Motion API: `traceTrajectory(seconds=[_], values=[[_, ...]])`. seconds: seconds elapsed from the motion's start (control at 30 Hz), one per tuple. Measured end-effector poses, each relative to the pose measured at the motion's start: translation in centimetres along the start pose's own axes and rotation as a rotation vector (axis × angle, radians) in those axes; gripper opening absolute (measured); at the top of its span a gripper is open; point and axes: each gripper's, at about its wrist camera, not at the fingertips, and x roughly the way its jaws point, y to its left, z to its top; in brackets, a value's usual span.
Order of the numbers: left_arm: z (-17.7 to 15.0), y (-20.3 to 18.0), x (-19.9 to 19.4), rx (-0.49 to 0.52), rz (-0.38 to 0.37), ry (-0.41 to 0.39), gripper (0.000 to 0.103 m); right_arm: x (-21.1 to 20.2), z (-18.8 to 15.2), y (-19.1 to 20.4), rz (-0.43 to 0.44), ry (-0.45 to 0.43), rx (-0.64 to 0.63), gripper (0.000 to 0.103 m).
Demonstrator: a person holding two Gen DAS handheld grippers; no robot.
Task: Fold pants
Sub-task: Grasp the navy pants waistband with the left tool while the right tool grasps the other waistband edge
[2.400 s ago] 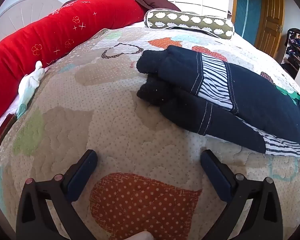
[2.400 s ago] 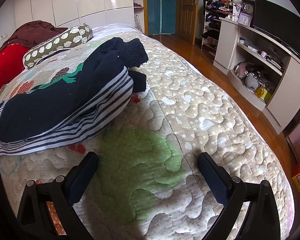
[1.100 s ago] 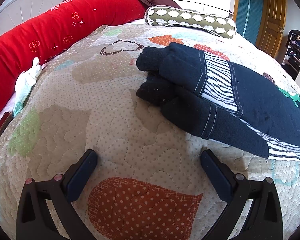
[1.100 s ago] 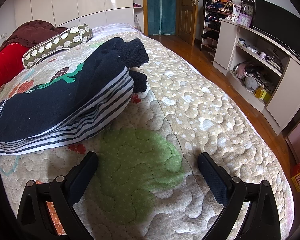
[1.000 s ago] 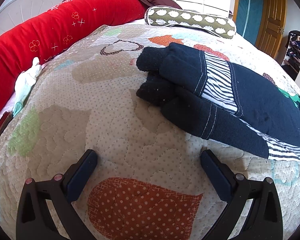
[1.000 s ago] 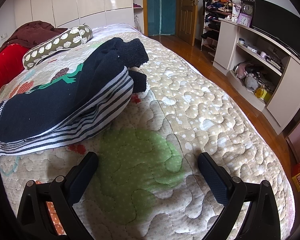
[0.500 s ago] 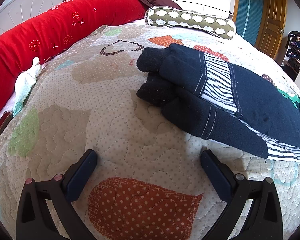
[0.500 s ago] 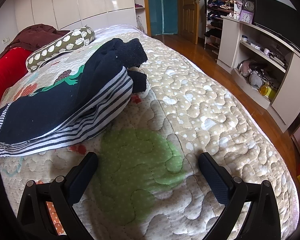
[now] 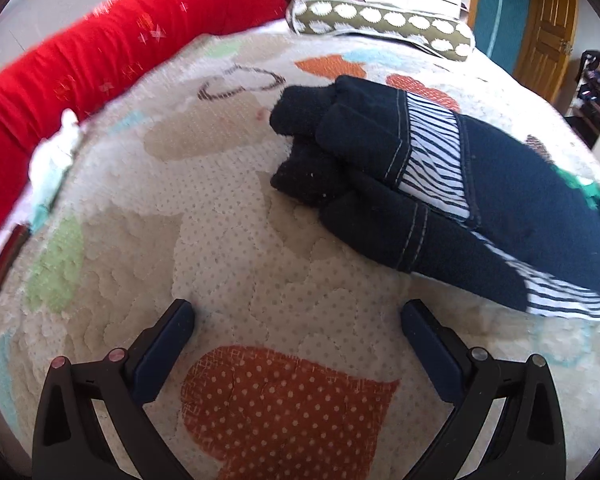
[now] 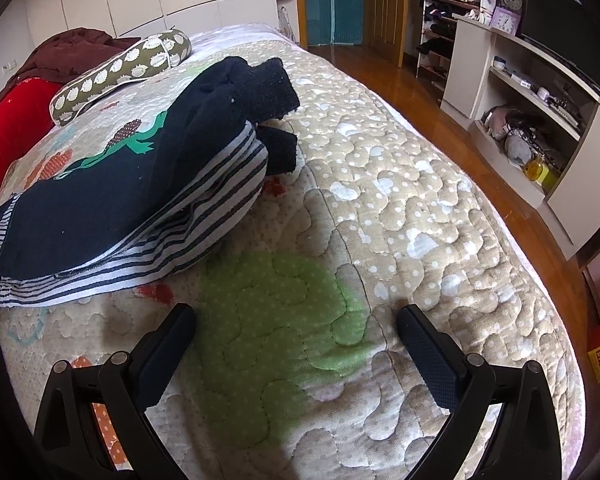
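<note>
Dark navy pants (image 9: 440, 184) with black-and-white striped panels lie folded in a thick bundle on the quilted bed, cuffs toward the far left in the left wrist view. The same pants (image 10: 140, 188) fill the left half of the right wrist view, a green design on top. My left gripper (image 9: 298, 322) stands open over the quilt, short of the bundle, nothing between its fingers. My right gripper (image 10: 296, 326) is also open, above a green patch, to the right of the striped edge.
A patchwork quilt (image 10: 400, 208) covers the bed. A red bolster (image 9: 100, 52) and an olive spotted pillow (image 9: 380, 20) lie at the far side. A white cloth (image 9: 56, 152) sits by the bolster. Right of the bed are wooden floor (image 10: 452, 120) and a shelf unit (image 10: 540, 92).
Both cameras have shifted slightly; the right view has risen and tilted a little, and the left view is now blurred from motion. The pants lie as before.
</note>
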Motion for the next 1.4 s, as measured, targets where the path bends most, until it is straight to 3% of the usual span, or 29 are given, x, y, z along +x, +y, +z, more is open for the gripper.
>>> traceTrajectory(seconds=[0.17, 0.3, 0.4, 0.47, 0.6, 0.67, 0.77, 0.83, 0.87, 0.9, 0.97, 1.03, 1.2, 1.4], values=[[1.1, 4.1, -2.0, -0.17, -0.278, 0.024, 0.103, -0.3, -0.5, -0.2, 0.042, -0.03, -0.01, 0.103], [2.9, 5.1, -1.4, -0.239, -0.353, 0.062, 0.103, -0.5, -0.6, -0.4, 0.064, -0.04, -0.004, 0.103], [4.2, 4.1, -0.3, -0.231, -0.412, 0.11, 0.103, -0.9, -0.5, -0.4, 0.063, -0.045, 0.001, 0.099], [5.2, 3.0, 0.6, -0.205, -0.43, 0.125, 0.103, -1.7, -0.4, -1.0, 0.114, -0.069, 0.041, 0.096], [7.5, 0.3, 2.3, -0.138, -0.436, 0.148, 0.103, -1.5, 1.2, -2.5, 0.288, -0.07, 0.18, 0.088], [8.6, -0.5, 3.3, -0.14, -0.413, 0.168, 0.103, -0.6, 2.6, -2.1, 0.332, -0.068, 0.216, 0.084], [9.7, -0.9, 4.9, -0.215, -0.351, 0.219, 0.099, 0.5, 4.8, -1.0, 0.32, -0.075, 0.234, 0.077], [10.1, -1.3, 4.8, -0.219, -0.276, 0.218, 0.061, 1.7, 6.1, 0.1, 0.323, -0.063, 0.242, 0.063], [10.3, -1.8, 4.5, -0.181, -0.246, 0.228, 0.035, 2.3, 6.7, 0.5, 0.313, -0.052, 0.248, 0.048], [10.3, -2.2, 4.3, -0.159, -0.272, 0.237, 0.018, 2.7, 7.2, 0.8, 0.29, -0.041, 0.252, 0.029], [10.2, -2.4, 3.1, -0.122, -0.272, 0.221, 0.018, 3.0, 7.5, 1.0, 0.338, -0.011, 0.274, 0.016], [10.0, -2.4, 1.6, -0.084, -0.261, 0.182, 0.018, 2.1, 7.5, 0.9, 0.407, 0.004, 0.303, 0.016], [8.6, -0.8, -2.6, -0.07, -0.284, 0.128, 0.018, -1.2, 6.2, 1.8, 0.472, 0.0, 0.251, 0.015], [4.3, 3.4, -6.9, -0.094, -0.278, 0.082, 0.021, -5.1, 2.3, 2.3, 0.574, 0.027, 0.24, 0.015]])
